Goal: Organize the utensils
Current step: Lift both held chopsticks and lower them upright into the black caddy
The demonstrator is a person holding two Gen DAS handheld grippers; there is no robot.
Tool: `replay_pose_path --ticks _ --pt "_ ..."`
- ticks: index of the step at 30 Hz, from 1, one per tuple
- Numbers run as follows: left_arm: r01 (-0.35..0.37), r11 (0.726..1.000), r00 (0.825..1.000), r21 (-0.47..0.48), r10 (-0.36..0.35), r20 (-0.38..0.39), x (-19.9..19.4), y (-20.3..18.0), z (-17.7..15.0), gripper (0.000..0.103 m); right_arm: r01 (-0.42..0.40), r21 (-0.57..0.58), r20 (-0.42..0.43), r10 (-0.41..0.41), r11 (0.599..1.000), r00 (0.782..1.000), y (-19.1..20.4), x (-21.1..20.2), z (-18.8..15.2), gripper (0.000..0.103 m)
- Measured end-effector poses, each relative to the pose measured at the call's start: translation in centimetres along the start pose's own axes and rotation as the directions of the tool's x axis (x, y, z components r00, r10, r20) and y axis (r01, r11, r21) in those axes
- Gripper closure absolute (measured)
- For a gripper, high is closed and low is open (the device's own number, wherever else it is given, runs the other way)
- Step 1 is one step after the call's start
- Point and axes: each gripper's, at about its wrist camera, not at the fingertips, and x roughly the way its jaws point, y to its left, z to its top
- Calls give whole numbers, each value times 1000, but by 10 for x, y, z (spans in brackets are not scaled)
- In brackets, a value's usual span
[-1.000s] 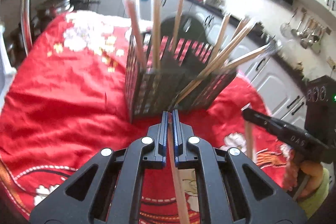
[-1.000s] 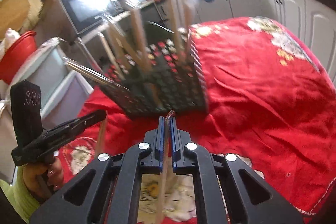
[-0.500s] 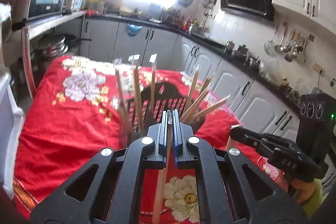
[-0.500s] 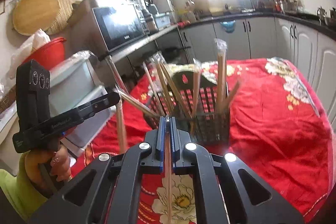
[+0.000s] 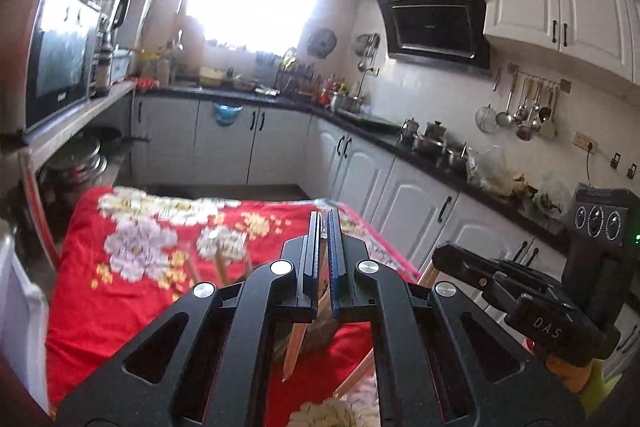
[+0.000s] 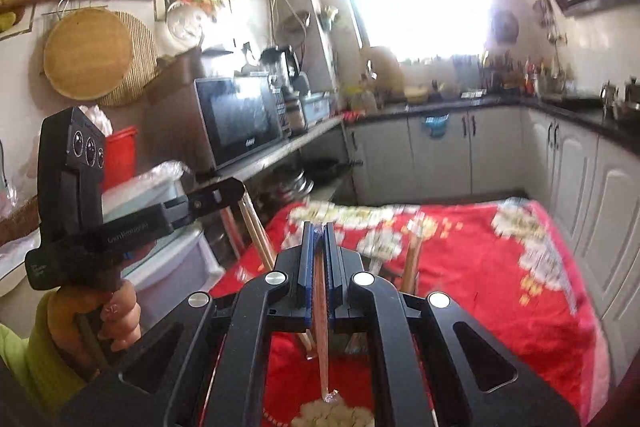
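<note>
My left gripper is shut on a wooden chopstick that hangs down below its jaws. In the right wrist view, my right gripper is shut on a plastic-wrapped chopstick pointing down at the red floral tablecloth. Each gripper shows in the other's view: the right gripper at the right, the left gripper at the left with its chopstick slanting down. The dark utensil basket is almost hidden behind the gripper bodies. Blurred chopstick tops rise from it.
The table under the red cloth has white cabinets close on its right and a shelf with a microwave on its left. A white storage box stands beside the table. A hand grips the left tool.
Both grippers have risen and tilted up toward level, each keeping its chopstick. The basket, large in front a second ago, has dropped low and behind the gripper bodies.
</note>
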Motion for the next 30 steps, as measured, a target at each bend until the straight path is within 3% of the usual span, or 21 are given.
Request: replay_pose_path --ticks 8,18,30 --pt "2 1000 999 30 -3 39 13 -11 28 101 45 -49 76 -41 998 996 -5 1 32 98" --pt "-24 999 999 35 23 39 37 -8 34 101 107 -92 105 -97 990 990 -15 22 52 98" --pt "-69 997 998 26 69 16 68 9 17 101 123 -82 113 -113 989 987 -36 63 41 98"
